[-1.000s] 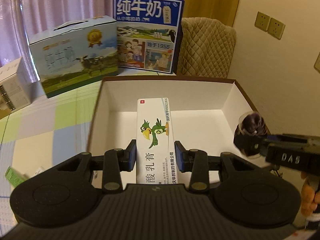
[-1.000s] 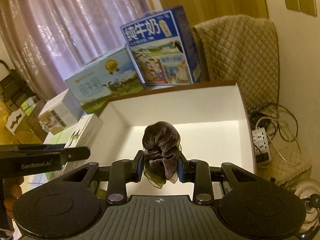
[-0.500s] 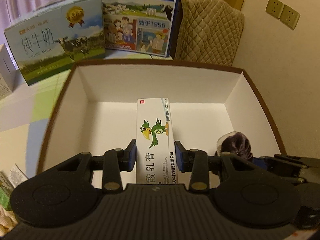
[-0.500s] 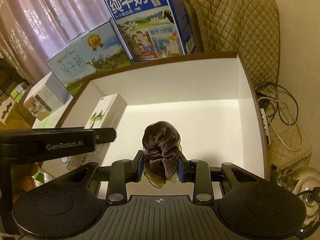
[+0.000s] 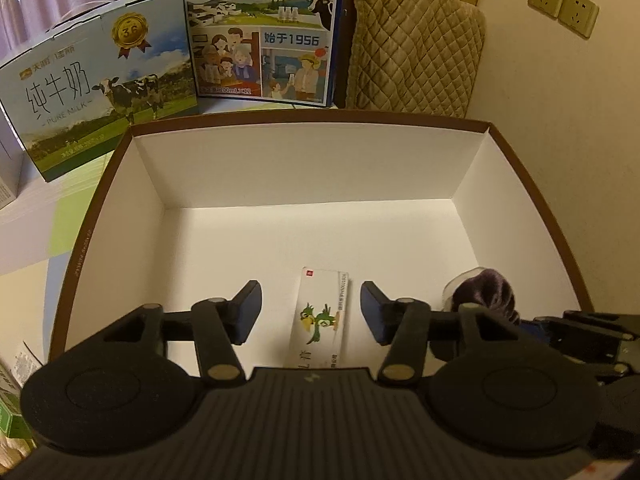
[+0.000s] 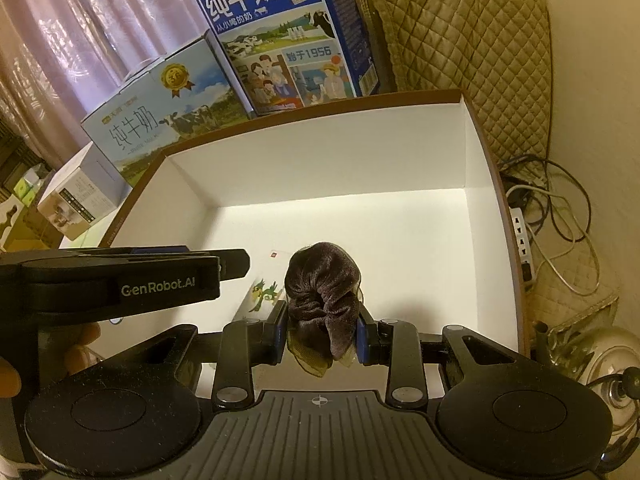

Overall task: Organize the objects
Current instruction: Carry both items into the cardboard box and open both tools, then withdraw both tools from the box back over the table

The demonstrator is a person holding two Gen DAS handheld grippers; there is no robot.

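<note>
While both tools hang over the box, progress reads as follows.
Box: white inside, brown-rimmed, on the desk; holds one item.
Left gripper: fingers spread apart, empty, above the carton.
Right gripper: fingers clamped on the scrunchie.
Medicine carton: flat on the box floor, apparently delivered.
Scrunchie: dark velvet, inside the box's bounds; not yet released.

Milk cartons, quilted cover
</note>
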